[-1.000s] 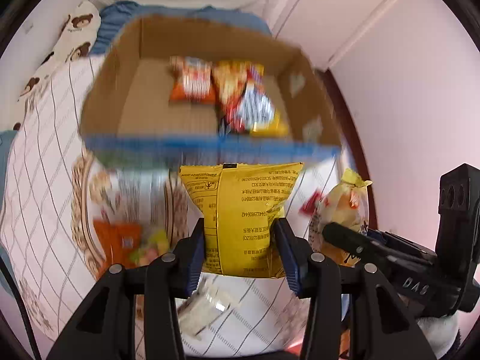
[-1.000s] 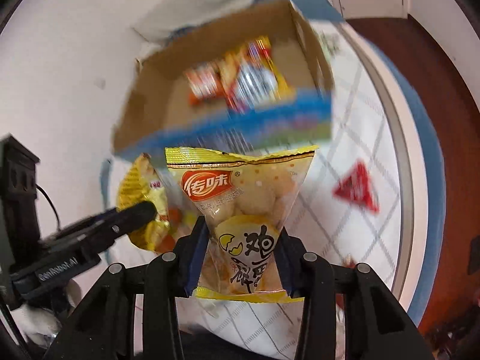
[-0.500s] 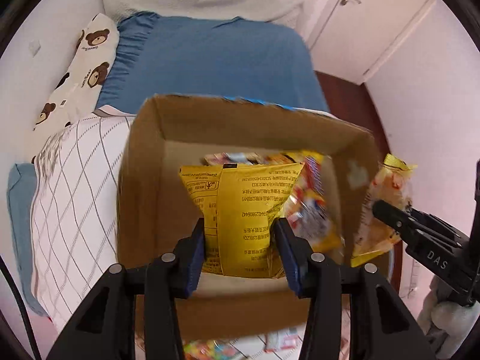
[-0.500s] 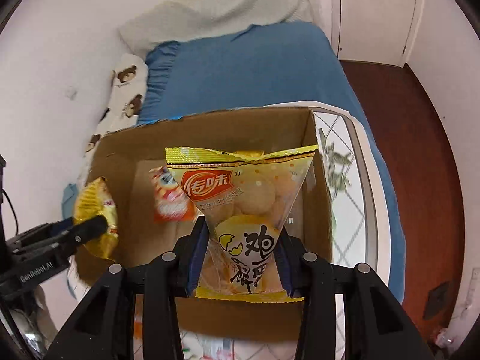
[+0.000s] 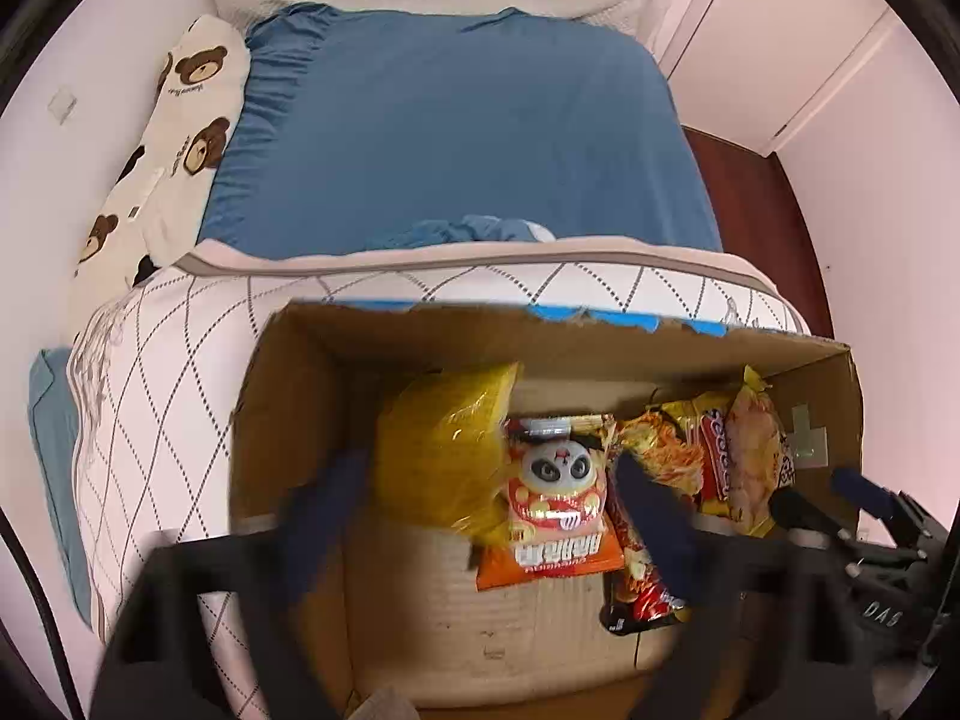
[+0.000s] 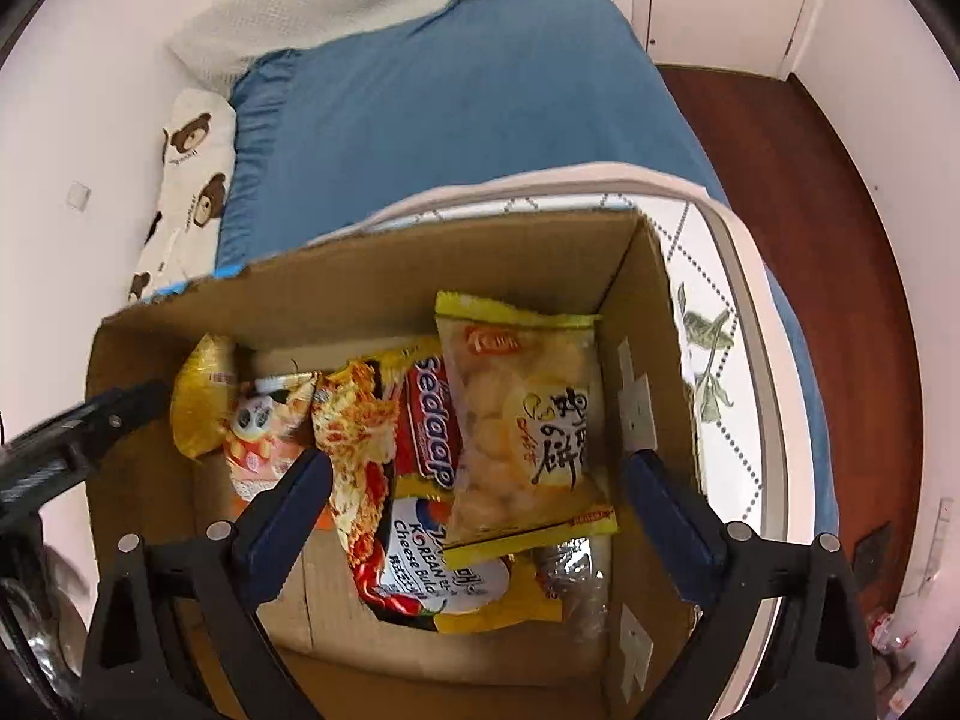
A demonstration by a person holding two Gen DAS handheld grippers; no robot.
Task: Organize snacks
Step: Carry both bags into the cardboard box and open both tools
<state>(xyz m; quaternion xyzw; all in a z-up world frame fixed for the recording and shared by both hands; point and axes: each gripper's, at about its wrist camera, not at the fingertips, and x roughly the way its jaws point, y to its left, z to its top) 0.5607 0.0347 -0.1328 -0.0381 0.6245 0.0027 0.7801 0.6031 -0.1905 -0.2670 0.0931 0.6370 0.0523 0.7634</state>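
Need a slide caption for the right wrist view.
Open right gripper above the cardboard box, egg-cracker bag lying on the noodle packs inside.

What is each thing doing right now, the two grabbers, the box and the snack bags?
left gripper: jaws open, holding nothing
right gripper: jaws open, holding nothing
cardboard box: open on top, snacks inside
yellow bag: in the box, leaning
egg cracker bag: in the box, atop other packs
panda snack bag: in the box

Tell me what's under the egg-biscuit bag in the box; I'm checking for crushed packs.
The egg-biscuit bag lies on a red noodle pack, a Korean cheese noodle pack and a clear wrapper. Anything deeper is covered.
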